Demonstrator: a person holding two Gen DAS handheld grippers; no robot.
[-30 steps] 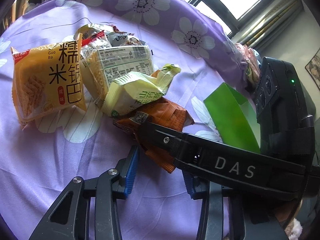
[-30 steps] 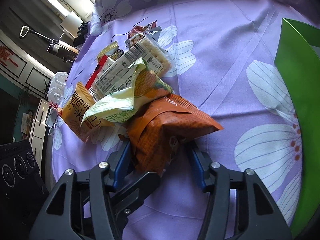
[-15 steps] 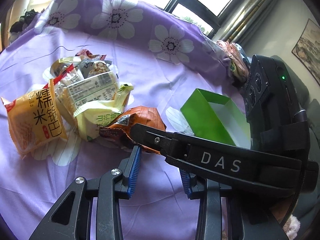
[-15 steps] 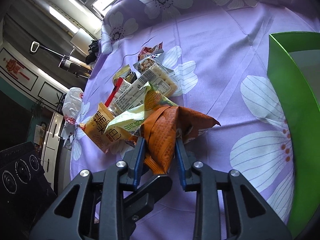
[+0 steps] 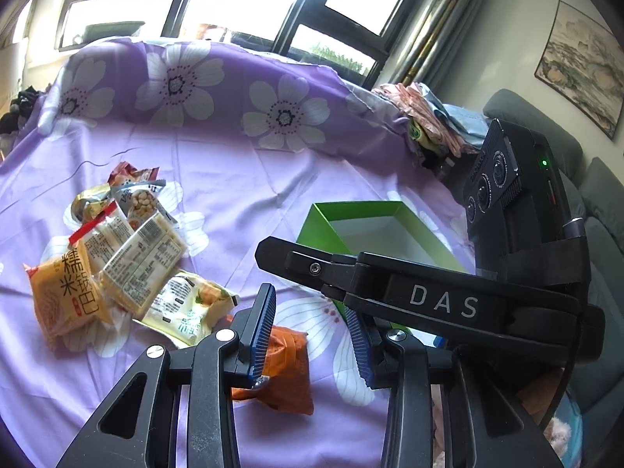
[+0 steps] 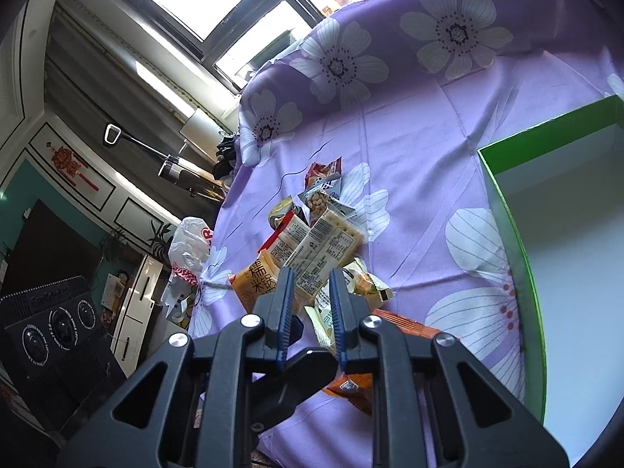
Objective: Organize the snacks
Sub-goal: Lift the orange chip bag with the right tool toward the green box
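Observation:
A pile of snack packets (image 5: 132,261) lies on the purple flowered cloth, also in the right wrist view (image 6: 312,245). An orange packet (image 5: 286,370) lies flat on the cloth below and between my left gripper's fingers; it also shows in the right wrist view (image 6: 405,331), under the right gripper. My left gripper (image 5: 312,331) is open and empty above it. My right gripper (image 6: 310,312) has its jaws close together with nothing between them. The right gripper's black body (image 5: 429,300) crosses the left wrist view. An open green box (image 5: 374,234) with a white inside stands to the right, also in the right wrist view (image 6: 518,234).
The cloth (image 5: 234,179) covers the table and rises over a hump at the back. A heap of folded cloths (image 5: 429,117) lies at the back right. A white plastic bag (image 6: 191,249) sits at the table's left edge.
Both grippers rose and pulled back from the pile. The orange packet, held in the right gripper half a second ago, now lies on the cloth apart from the pile.

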